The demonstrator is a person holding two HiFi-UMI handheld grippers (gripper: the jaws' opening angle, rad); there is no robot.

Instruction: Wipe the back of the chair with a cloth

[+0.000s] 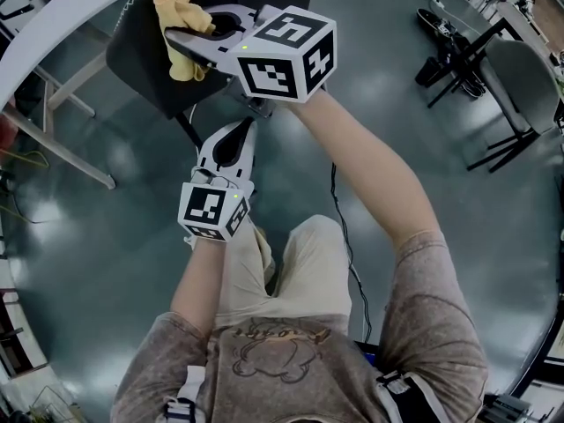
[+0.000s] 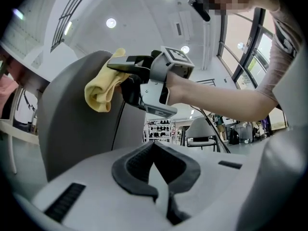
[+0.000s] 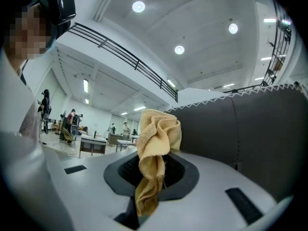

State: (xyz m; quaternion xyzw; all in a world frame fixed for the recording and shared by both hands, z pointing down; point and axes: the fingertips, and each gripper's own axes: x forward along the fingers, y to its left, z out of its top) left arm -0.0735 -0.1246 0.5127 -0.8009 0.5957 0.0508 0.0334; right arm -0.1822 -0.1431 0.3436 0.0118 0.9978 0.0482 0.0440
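So, closest in, the left gripper [image 1: 233, 144] sits low with its jaws closed on nothing, probably just parked out of the way. Further out, the right gripper [image 1: 189, 38] pinches the bunched yellow cloth [image 1: 181, 25] up at the top edge of the dark grey padded chair back [image 1: 145, 55], I'd guess ready for rubbing.

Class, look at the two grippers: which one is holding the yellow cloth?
The right gripper: its fingers are shut on the yellow cloth, up by the dark chair back. The left gripper, lower down, is shut on nothing.
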